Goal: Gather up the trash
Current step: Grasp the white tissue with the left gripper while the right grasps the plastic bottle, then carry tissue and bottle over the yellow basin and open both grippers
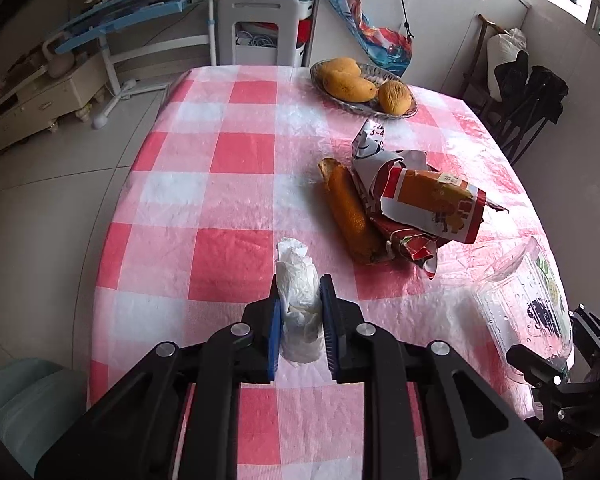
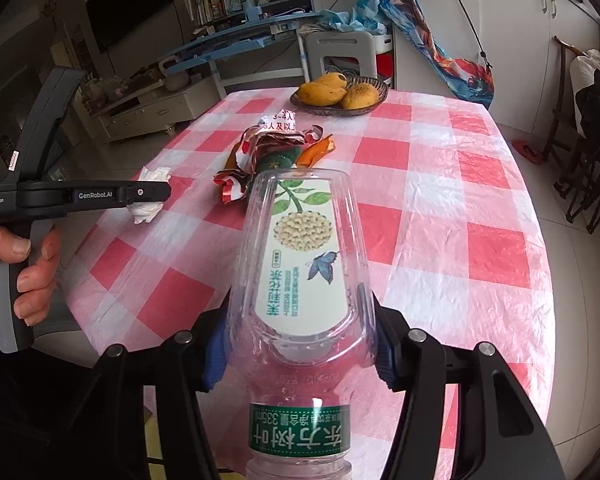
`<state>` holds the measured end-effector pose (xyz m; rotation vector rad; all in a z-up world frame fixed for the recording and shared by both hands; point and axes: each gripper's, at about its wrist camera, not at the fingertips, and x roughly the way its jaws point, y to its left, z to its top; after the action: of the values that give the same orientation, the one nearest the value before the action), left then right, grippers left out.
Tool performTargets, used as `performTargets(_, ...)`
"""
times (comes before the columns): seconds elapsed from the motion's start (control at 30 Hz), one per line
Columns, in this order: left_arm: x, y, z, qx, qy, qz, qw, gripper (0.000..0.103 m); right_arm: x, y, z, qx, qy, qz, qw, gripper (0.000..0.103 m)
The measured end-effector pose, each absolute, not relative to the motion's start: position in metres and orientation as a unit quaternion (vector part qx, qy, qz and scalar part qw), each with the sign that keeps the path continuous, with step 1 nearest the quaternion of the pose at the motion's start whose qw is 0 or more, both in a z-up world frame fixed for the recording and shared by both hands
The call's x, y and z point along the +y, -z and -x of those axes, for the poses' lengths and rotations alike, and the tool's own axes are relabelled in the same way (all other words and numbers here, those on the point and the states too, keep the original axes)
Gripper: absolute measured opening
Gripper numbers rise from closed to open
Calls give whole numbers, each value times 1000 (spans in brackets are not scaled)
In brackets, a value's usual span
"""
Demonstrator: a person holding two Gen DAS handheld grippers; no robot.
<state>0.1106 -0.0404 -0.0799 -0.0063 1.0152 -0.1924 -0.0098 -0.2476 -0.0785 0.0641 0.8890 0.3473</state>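
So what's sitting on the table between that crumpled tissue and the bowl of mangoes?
The pile of torn wrappers with an orange peel lies between the tissue and the mango bowl; the left wrist view shows it best.

The left wrist view looks steeply down along its own fingers onto the checked tablecloth (image 1: 236, 200), close above the near edge, facing the fruit bowl (image 1: 364, 84) at one o'clock. The right wrist view sits just beside it (slightly lower pitch), facing the same bowl (image 2: 340, 96) at twelve o'clock. Both share the crumpled wrappers (image 1: 416, 200) mid-table, the white stool (image 2: 340, 56) and the blue shelf beyond.
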Motion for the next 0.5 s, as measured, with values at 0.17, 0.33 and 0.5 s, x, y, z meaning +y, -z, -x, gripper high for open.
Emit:
performTargets(0.17, -44, 70, -106, 467, 90, -8, 880, 18, -238, 76, 12, 420, -185, -24, 888, 56)
performTargets(0.33, -48, 65, -105, 455, 85, -25, 886, 18, -228, 77, 14, 416, -201, -15, 887, 56)
performTargets(0.5, -52, 62, -103, 444, 81, -38, 892, 18, -222, 75, 16, 411, -218, -12, 885, 56)
